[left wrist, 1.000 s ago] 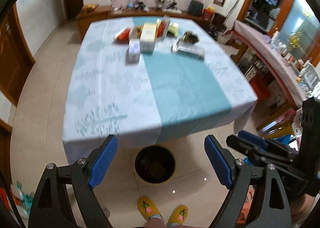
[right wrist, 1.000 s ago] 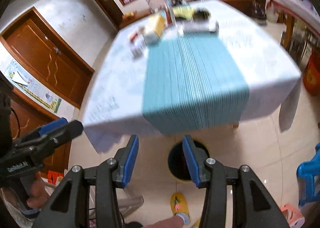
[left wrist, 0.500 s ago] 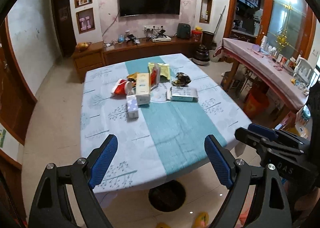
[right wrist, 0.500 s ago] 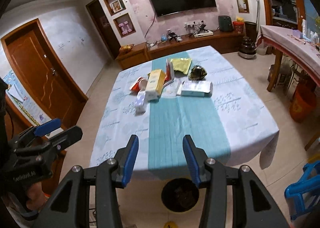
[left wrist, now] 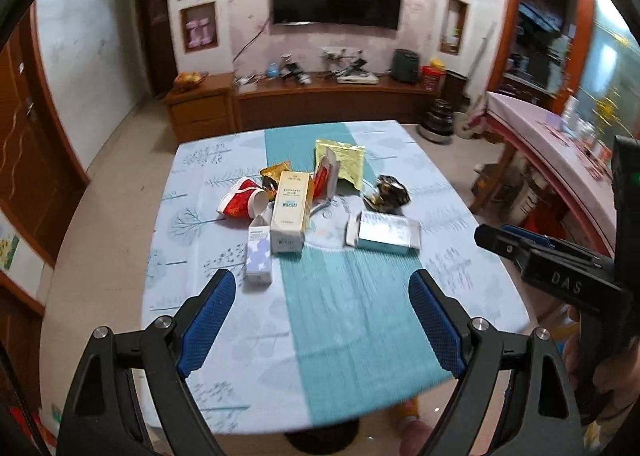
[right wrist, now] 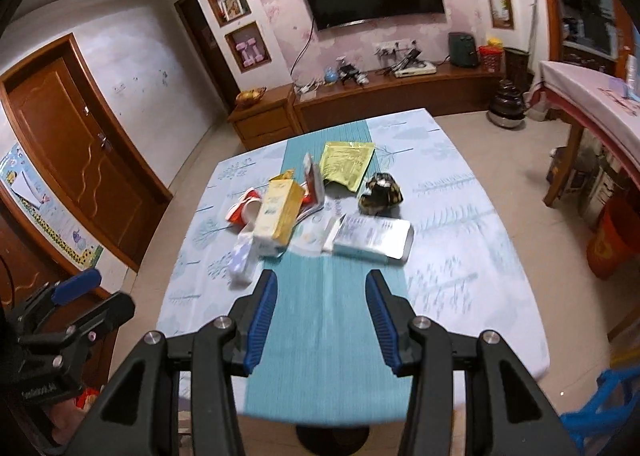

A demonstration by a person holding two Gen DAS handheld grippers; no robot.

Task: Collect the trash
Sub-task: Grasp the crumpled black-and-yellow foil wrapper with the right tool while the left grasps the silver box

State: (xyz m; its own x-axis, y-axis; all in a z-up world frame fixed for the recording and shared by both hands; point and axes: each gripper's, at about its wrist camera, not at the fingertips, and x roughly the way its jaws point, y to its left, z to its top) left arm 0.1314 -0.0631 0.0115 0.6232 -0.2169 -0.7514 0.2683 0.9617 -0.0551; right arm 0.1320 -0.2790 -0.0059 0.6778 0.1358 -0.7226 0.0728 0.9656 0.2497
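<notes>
You hold the left gripper (left wrist: 318, 320) low in the left wrist view, its blue pads spread wide with nothing between them, only the teal runner (left wrist: 352, 320) of the table (left wrist: 188, 216) behind the gap. The right gripper (right wrist: 320, 326) sits at the bottom centre of the right wrist view, its jaws parted about halfway and also empty, released over the same runner.

The trash lies in a cluster in the middle of both frames, on the far half of the table, well apart from both grippers. In the left wrist view a tall cream carton (left wrist: 290, 212) lies at the centre of the pile. A small white and lilac box (left wrist: 259, 256) lies just to its lower left, nearest your left pad. A red and white wrapper (left wrist: 240, 198) sits to the carton's upper left, touching a gold foil scrap (left wrist: 275, 172). To the right of the carton, a flat pale-blue box (left wrist: 384, 232) lies on its side. Above it sits a dark crumpled wrapper (left wrist: 390, 192), and above that, toward the far edge, a flat yellow-green pouch (left wrist: 340, 162).

At the bottom edge of the right wrist view, a dark round bin (right wrist: 332, 438) shows just under the table's near edge, mostly hidden by it.
</notes>
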